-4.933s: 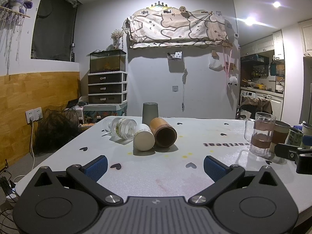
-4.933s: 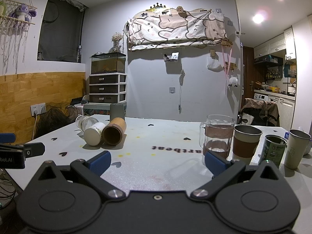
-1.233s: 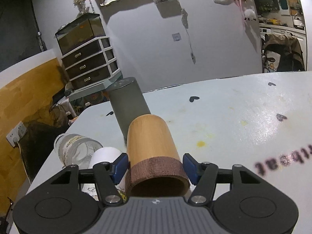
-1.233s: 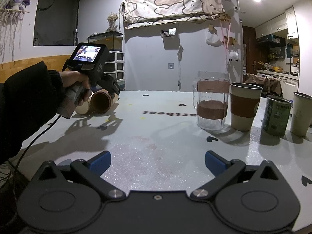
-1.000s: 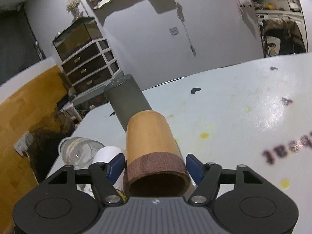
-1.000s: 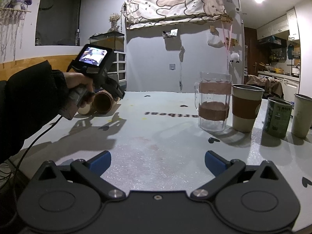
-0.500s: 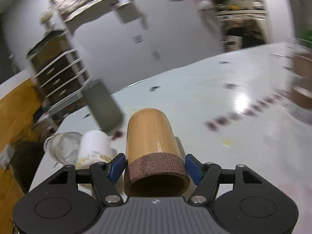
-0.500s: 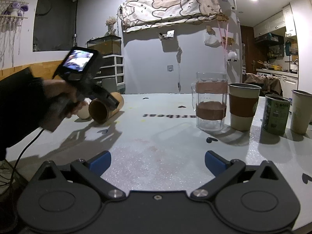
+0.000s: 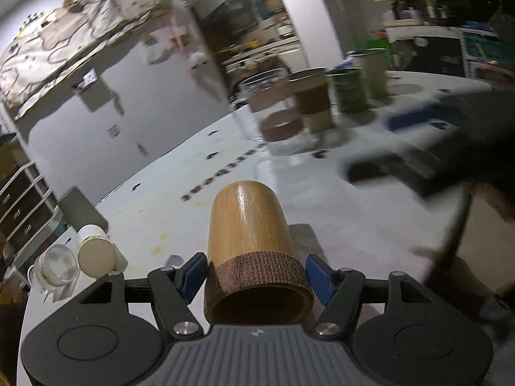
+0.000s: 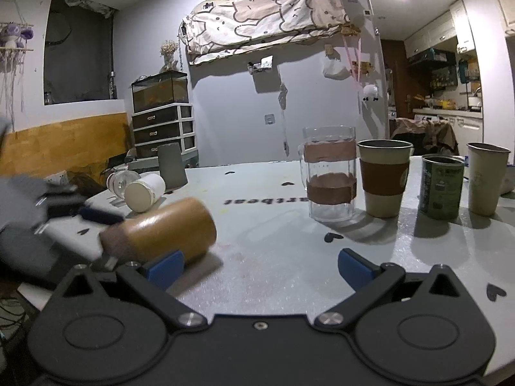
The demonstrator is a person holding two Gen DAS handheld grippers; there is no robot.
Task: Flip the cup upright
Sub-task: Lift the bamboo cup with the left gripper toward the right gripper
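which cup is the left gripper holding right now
The bamboo cup with the brown woven band, held on its side in the left gripper.

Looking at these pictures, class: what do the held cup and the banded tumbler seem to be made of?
Held cup: probably bamboo or wood, glossy, with visible grain and a highlight streak; its rim band looks like woven brown fabric. Banded tumbler: clear glass, see-through, wrapped in two matte brownish bands.

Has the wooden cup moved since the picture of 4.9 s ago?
Yes. The wooden cup has left the white cup and now hangs nearer the right claw, held in the left claw.
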